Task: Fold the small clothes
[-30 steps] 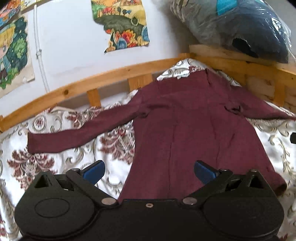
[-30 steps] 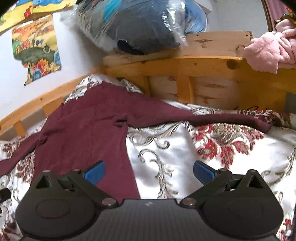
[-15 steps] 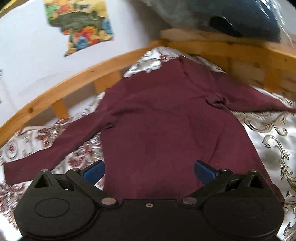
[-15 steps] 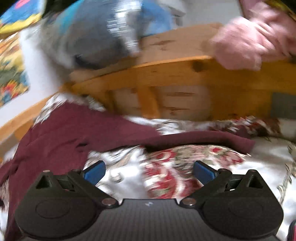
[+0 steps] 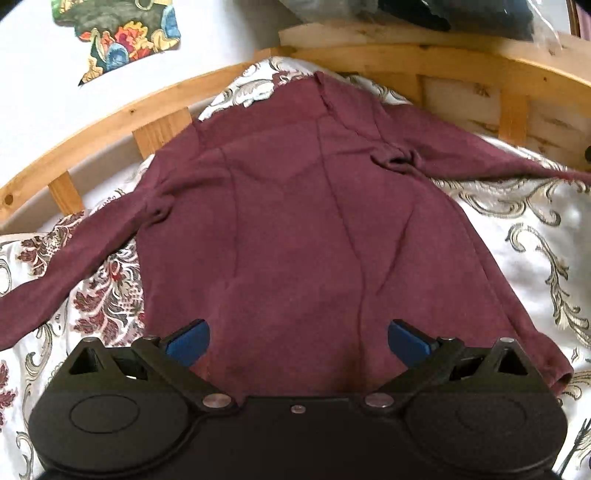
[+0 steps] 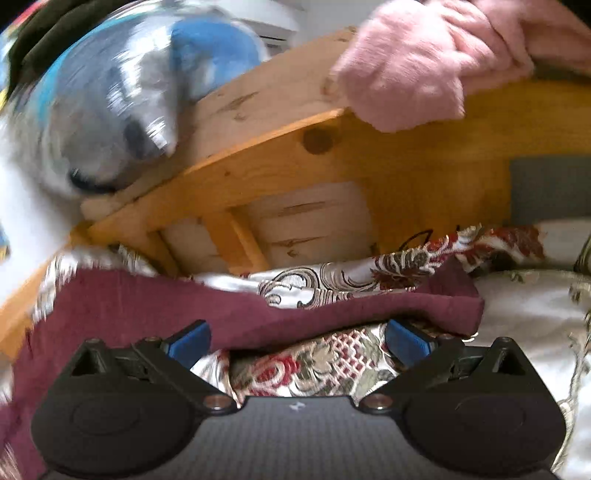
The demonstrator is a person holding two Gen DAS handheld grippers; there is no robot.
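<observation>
A maroon long-sleeved top (image 5: 303,229) lies flat, sleeves spread, on a white bedspread (image 5: 535,266) with a floral pattern. My left gripper (image 5: 297,338) hovers open over the hem of the top, blue pads wide apart, holding nothing. In the right wrist view the top's right sleeve (image 6: 332,306) stretches across just ahead of my right gripper (image 6: 297,338). That gripper is open, its pads straddling the sleeve near the cuff (image 6: 461,310). The view is blurred by motion.
A wooden bed rail (image 5: 110,122) curves behind the top, and a wooden headboard (image 6: 369,162) stands close beyond the sleeve. A pink fluffy garment (image 6: 424,62) hangs on the headboard. A plastic-wrapped bundle (image 6: 129,92) sits on the frame. A colourful poster (image 5: 122,33) hangs on the wall.
My left gripper moved right and closer, centring on the body of the top. My right gripper swung right and down toward the right sleeve, which now lies between its open pads.
</observation>
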